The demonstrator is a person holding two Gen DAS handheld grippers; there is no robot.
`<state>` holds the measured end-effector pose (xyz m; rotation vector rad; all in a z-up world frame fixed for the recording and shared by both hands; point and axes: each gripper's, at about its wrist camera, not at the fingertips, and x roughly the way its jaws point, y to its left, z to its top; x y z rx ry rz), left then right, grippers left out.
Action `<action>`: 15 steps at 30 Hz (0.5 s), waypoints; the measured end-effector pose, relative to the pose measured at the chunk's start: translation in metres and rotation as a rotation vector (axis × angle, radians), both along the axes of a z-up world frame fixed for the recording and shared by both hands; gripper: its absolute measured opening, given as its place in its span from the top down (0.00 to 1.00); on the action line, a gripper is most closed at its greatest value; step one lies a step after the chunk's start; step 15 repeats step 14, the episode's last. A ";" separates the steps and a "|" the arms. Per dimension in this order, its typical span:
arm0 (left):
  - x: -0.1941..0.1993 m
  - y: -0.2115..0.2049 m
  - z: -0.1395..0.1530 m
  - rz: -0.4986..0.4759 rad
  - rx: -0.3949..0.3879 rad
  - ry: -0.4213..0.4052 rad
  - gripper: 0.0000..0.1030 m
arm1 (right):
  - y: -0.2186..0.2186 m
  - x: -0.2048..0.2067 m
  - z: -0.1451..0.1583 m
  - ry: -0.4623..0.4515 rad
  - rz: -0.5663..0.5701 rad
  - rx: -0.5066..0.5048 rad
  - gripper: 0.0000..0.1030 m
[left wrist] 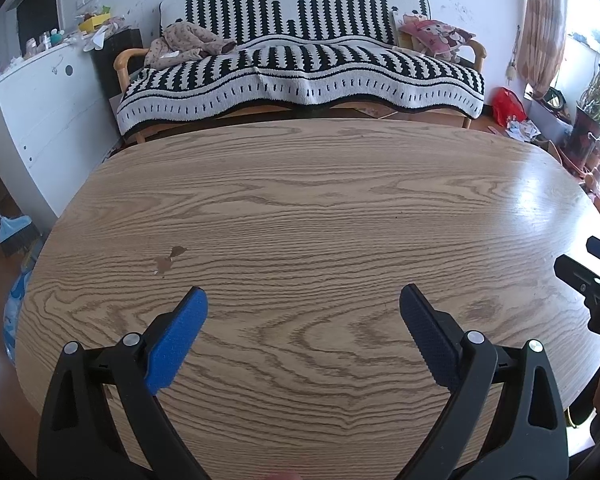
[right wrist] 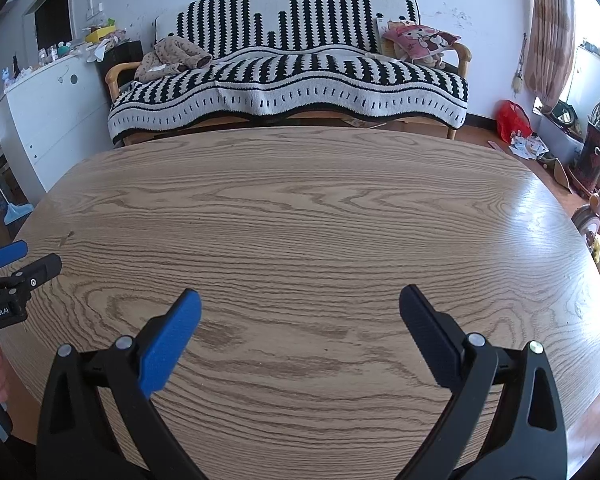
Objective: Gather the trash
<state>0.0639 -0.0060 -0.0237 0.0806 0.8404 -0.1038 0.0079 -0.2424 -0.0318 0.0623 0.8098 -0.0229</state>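
Both sets of jaws gape wide and empty, the left gripper (left wrist: 304, 300) and right gripper (right wrist: 300, 300) hovering side by side over a wooden worktop (left wrist: 300, 200) carrying nothing but a chipped patch (left wrist: 168, 260) in its veneer. No trash lies within reach; the only candidates, scattered papers (right wrist: 526, 146) by a red bag (right wrist: 514, 120), sit far off on the floor beyond the sofa (right wrist: 288, 76), so the danger is pecking uselessly at that chip, or overreaching and clipping the worktop's edge

Reads "GenRobot.AI" in white letters on the black body of the left gripper (right wrist: 10, 256), at the left edge of the right wrist view. Shows only a cut-off "G" on the right gripper (left wrist: 580, 258). No other legible text.
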 end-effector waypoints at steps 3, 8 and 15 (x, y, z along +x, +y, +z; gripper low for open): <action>-0.003 -0.002 0.001 -0.011 0.007 -0.016 0.09 | 0.000 0.000 0.000 0.001 0.000 0.000 0.07; -0.006 -0.006 0.002 -0.026 0.020 -0.029 0.09 | -0.001 0.001 0.000 0.000 -0.003 0.003 0.07; -0.003 -0.008 0.000 -0.028 0.022 -0.004 0.09 | -0.003 0.003 -0.001 0.004 -0.011 0.013 0.07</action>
